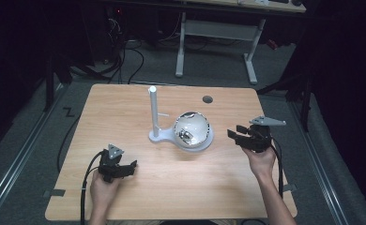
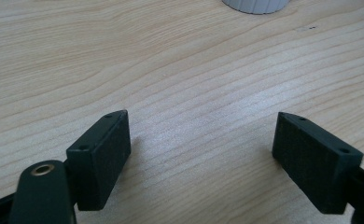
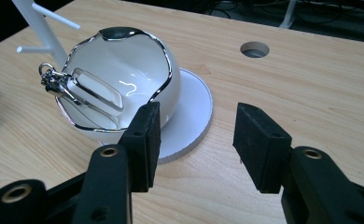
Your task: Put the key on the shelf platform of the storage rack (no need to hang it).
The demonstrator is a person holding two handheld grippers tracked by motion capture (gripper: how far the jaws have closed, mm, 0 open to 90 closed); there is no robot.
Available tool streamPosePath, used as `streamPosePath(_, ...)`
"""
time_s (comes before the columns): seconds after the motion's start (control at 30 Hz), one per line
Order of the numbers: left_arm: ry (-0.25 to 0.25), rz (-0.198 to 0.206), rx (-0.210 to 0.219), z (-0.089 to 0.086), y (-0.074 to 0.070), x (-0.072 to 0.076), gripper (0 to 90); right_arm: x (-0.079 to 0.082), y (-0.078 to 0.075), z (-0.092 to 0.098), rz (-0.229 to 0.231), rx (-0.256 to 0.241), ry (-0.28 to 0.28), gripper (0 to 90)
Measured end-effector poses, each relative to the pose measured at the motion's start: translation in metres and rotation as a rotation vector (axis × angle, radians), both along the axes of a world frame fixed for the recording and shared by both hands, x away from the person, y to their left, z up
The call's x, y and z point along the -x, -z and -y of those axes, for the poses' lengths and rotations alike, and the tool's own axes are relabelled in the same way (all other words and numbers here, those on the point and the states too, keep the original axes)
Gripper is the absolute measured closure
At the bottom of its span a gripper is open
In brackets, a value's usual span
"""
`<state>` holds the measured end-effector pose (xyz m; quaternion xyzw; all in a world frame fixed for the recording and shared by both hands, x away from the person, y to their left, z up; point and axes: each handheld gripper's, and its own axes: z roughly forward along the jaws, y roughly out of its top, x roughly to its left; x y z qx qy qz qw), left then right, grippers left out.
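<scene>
Where the white stand (image 3: 42,32) leaves frame, its top is cut off.

Left tongs (image 2: 201,140) spread wide, jaws well apart, nothing between them; black ribbed pads (image 2: 311,158) face each other across bare wood; brass-ringed screw hole (image 2: 42,169) on the arm behind the jaw at the view's left; bench (image 2: 185,74) is pale wood, grain running roughly crosswise ahead of the tongs; soft glare patch on the surface just ahead of the gap; white ridged rim of some object (image 2: 257,4) far ahead, slightly toward the jaw at the view's right, cut off by the top edge; can't tell what it is
</scene>
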<state>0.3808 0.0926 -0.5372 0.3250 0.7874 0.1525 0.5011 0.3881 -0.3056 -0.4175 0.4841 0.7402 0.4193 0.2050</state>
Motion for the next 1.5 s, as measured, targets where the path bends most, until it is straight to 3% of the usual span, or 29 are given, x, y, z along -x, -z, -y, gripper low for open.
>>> streamPosePath(0.17,0.002,0.0,0.0,0.0,0.0,0.0,19.7,0.005,0.006,0.008,-0.017,-0.009,0.016,51.6)
streamPosePath(0.77,0.0,0.0,0.0,0.0,0.0,0.0,19.7,0.028,0.013,0.02,-0.006,-0.017,0.024,50.9)
streamPosePath(1.5,0.002,0.001,-0.001,0.0,0.0,0.0,19.7,0.046,0.032,0.024,-0.03,-0.035,0.028,50.7)
